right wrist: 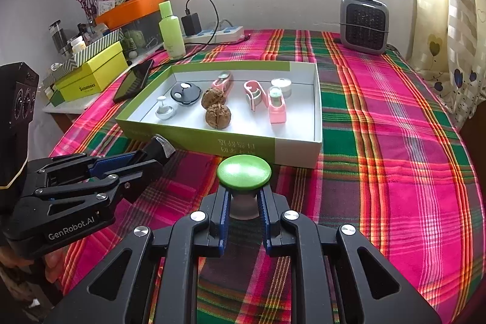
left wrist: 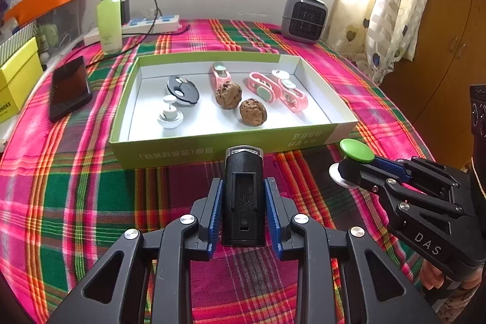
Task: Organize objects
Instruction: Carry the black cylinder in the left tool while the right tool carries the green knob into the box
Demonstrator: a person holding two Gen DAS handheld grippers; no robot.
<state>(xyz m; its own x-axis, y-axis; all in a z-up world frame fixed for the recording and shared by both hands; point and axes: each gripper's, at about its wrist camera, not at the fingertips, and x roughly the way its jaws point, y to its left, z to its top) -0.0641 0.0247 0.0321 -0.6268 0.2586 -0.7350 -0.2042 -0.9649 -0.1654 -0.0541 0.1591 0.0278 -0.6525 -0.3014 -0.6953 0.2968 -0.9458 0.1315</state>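
The left gripper (left wrist: 244, 187) pinches one black box-shaped thing with a clear tip (left wrist: 244, 190) between its blue pads. It hangs over the plaid cloth (left wrist: 91, 202), just in front of the tray. The right gripper (right wrist: 244, 196) is pressed tight on the stem of one green-topped knob (right wrist: 244, 172), also just in front of the tray.

The tray is a flat green and white box (left wrist: 188, 146), and there is only one. It holds these things:
- Two brown walnuts (left wrist: 228, 94), close together in the middle.
- Three pink clips (left wrist: 261, 87), one behind the walnuts and two on the right, touching each other.
- One small white round tin (right wrist: 281, 84) in the far right corner.
- One black round thing with white dots (left wrist: 182, 90) on the left.
- One white knob (left wrist: 170, 114) just in front of the black one.

Around the tray, on the cloth, lie one black phone (left wrist: 70, 88) to the left, one tall green bottle (left wrist: 108, 17) behind it, one white power strip (left wrist: 152, 23) with a black plug, and one small grey heater (left wrist: 303, 17) at the far right. One yellow box (right wrist: 94, 75) sits off the left edge.
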